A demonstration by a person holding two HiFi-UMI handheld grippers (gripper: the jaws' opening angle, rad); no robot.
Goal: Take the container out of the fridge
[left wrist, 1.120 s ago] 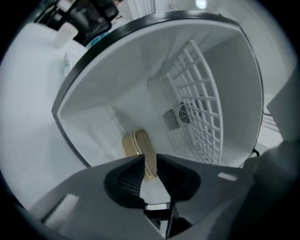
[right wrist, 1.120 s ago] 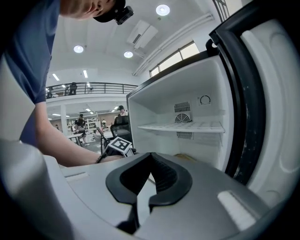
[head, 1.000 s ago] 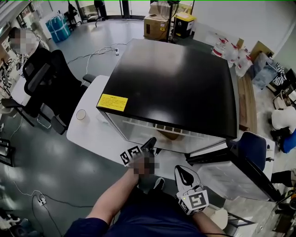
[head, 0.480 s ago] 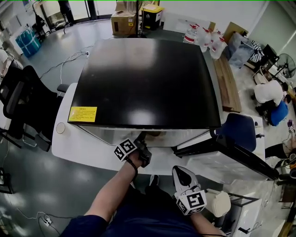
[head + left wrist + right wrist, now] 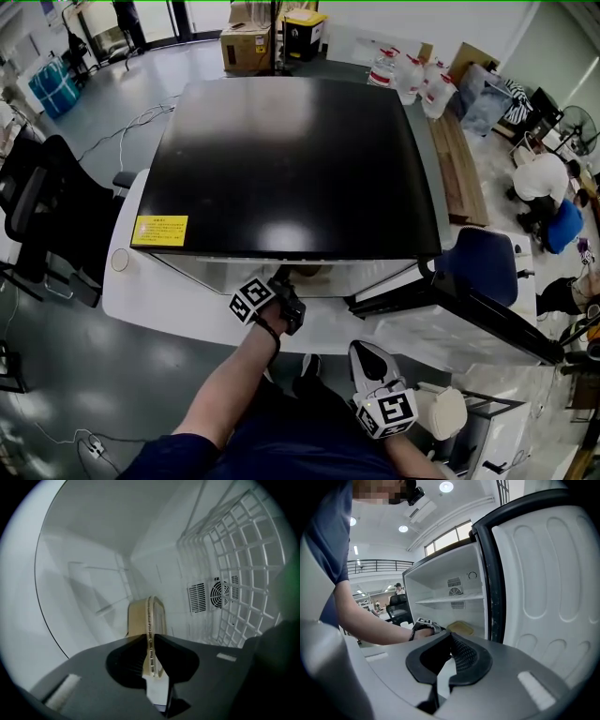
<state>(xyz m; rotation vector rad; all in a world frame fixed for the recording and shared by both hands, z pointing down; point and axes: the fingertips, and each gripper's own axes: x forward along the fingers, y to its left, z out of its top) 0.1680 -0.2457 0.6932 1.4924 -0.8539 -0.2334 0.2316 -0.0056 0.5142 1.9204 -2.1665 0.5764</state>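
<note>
Head view: the black-topped fridge [image 5: 291, 159] stands on the white desk [image 5: 159, 300] and fills the middle of the frame, its door [image 5: 469, 314] swung open at the right. Since a second ago the left gripper [image 5: 284, 279] has gone from the desk edge into the opening, where a bit of the tan container [image 5: 309, 272] shows. The right gripper [image 5: 367, 354] hangs low at the bottom, away from the fridge.

Left gripper view: the jaws are now pressed together on the container's [image 5: 157, 616] rim, at centre frame. It sits inside, in front of the vent [image 5: 220, 595]. I judge the grasp is made and only the pulling out remains.

Right gripper view: the jaws [image 5: 449, 656] are together and hold nothing.
</note>
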